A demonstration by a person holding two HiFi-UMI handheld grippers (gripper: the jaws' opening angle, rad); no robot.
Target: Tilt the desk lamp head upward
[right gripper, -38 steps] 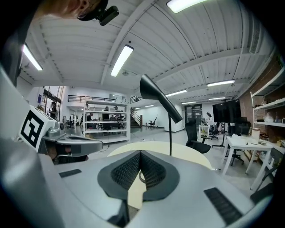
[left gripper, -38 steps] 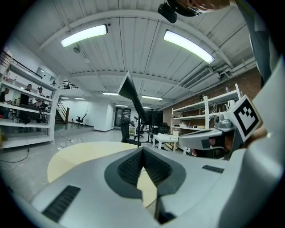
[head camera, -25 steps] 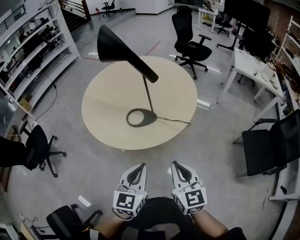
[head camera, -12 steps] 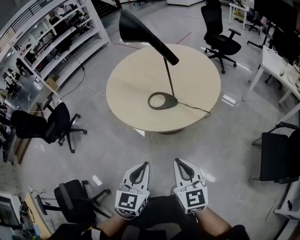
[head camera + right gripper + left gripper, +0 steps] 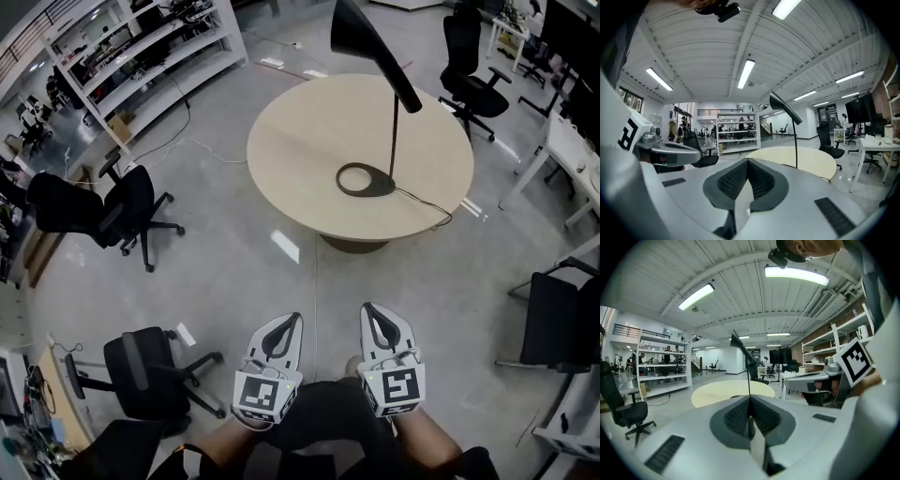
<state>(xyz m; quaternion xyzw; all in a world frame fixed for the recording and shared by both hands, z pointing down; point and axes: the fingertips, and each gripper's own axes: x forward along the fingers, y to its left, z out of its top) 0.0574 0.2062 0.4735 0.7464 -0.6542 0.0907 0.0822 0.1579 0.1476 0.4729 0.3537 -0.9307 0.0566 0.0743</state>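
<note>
A black desk lamp stands on a round pale table [image 5: 300,150]. Its cone head [image 5: 364,39] slopes down to the left, above a thin stem and a ring base [image 5: 366,179]. The lamp head [image 5: 783,107] also shows in the right gripper view, and the lamp stem [image 5: 748,376] in the left gripper view. My left gripper [image 5: 284,325] and right gripper [image 5: 377,314] are held side by side close to my body, far short of the table. Both are shut with nothing between the jaws.
Black office chairs stand at the left [image 5: 103,211], near left [image 5: 150,373], behind the table [image 5: 473,80] and at the right [image 5: 562,323]. White shelving [image 5: 141,56] lines the far left. A cable [image 5: 427,206] runs off the lamp base. White desks [image 5: 574,141] stand at the far right.
The view has backed away and swung left: the table and lamp now sit farther off and more to the upper right. Both grippers stay shut near my body.
</note>
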